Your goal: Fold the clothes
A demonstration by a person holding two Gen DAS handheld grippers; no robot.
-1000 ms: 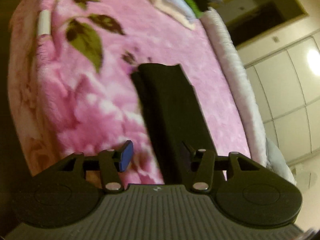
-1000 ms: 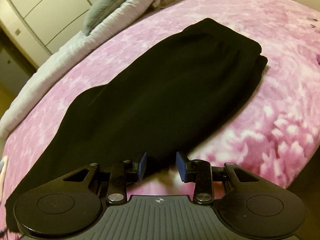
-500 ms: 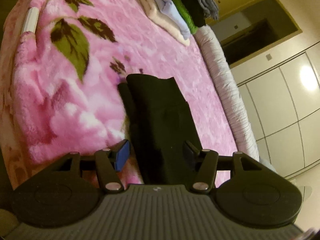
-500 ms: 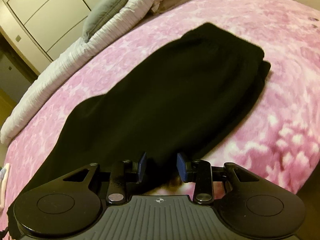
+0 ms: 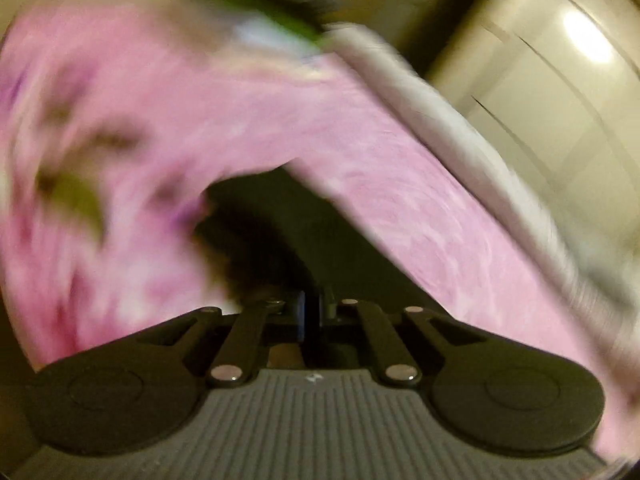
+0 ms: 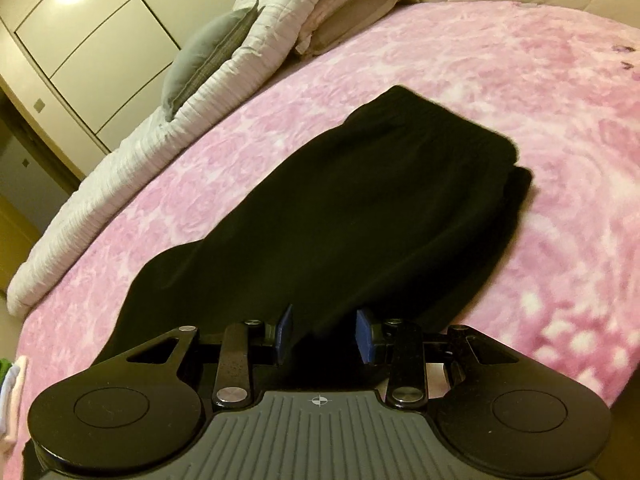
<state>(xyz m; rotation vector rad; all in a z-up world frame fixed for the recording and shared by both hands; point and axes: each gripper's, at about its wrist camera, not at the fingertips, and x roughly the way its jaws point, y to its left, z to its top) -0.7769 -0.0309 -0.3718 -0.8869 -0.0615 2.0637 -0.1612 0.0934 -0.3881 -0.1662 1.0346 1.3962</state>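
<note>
One black garment (image 6: 340,216) lies flat on the pink floral blanket (image 6: 520,92) of the bed, running from 7 o'clock up to 2 o'clock in the right wrist view. Bare blanket lies open all along its 3 o'clock side and past its far end; its near edge reaches the bed's front edge.

The right tool (image 6: 324,334) has its jaws partly apart, with the garment's near edge between the blue pads (image 6: 365,336); whether they press the cloth I cannot tell.

The left tool (image 5: 313,314) has just snapped its jaws together. That view is heavily blurred, and the dark cloth (image 5: 288,232) reaches right up to the fingertips; whether it is pinched I cannot tell.

One white quilt (image 6: 132,160) runs along the bed's 10 o'clock side with one grey pillow (image 6: 208,56) on it. Cream cabinet doors (image 6: 96,36) stand behind.
</note>
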